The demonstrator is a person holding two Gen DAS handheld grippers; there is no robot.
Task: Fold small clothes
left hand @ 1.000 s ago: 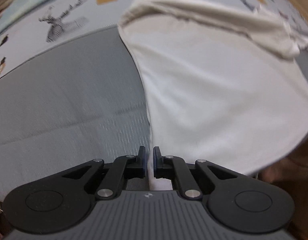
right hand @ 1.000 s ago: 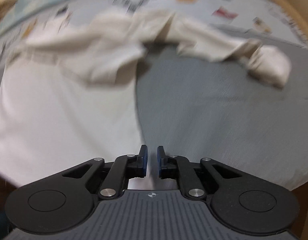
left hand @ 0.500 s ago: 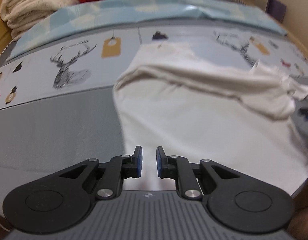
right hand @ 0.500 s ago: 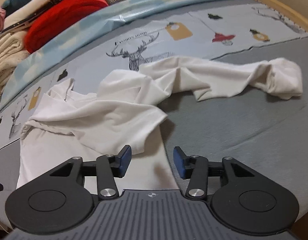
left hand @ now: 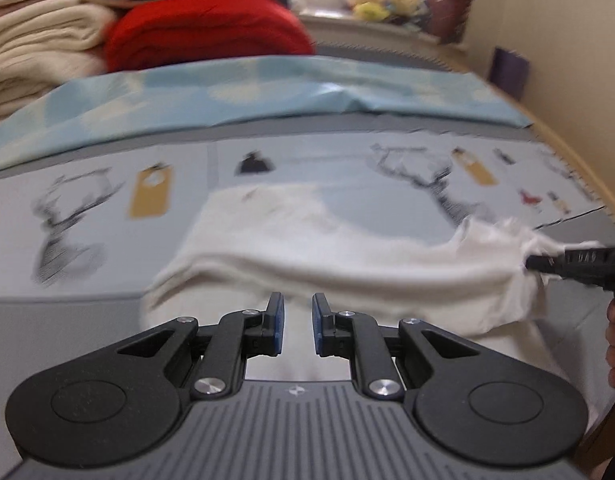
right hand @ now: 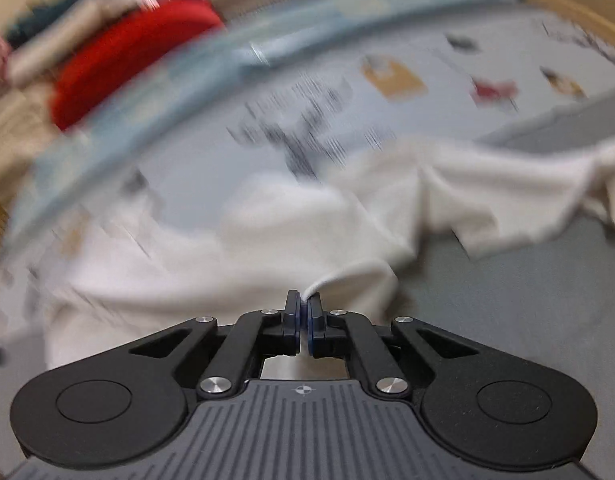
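A small white shirt (left hand: 347, 248) lies crumpled on the bed, with its body toward me and a sleeve trailing right (right hand: 519, 188). My left gripper (left hand: 298, 316) is open a little and empty, just above the shirt's near part. My right gripper (right hand: 304, 312) is shut on a fold of the white shirt (right hand: 339, 276) at its right edge. In the left wrist view the right gripper (left hand: 547, 262) shows at the far right, pinching the bunched cloth.
The bed has a grey sheet (right hand: 507, 320) and a pale cover printed with deer and tags (left hand: 107, 200). A light blue pillow (left hand: 267, 88), a red blanket (left hand: 203, 28) and cream folded blankets (left hand: 35, 52) lie at the back. A wooden bed edge (left hand: 579, 168) runs along the right.
My right gripper opened, moved onto the shirt's right edge and shut on a fold. My left gripper let go of the hem, opened a little and tilted up.
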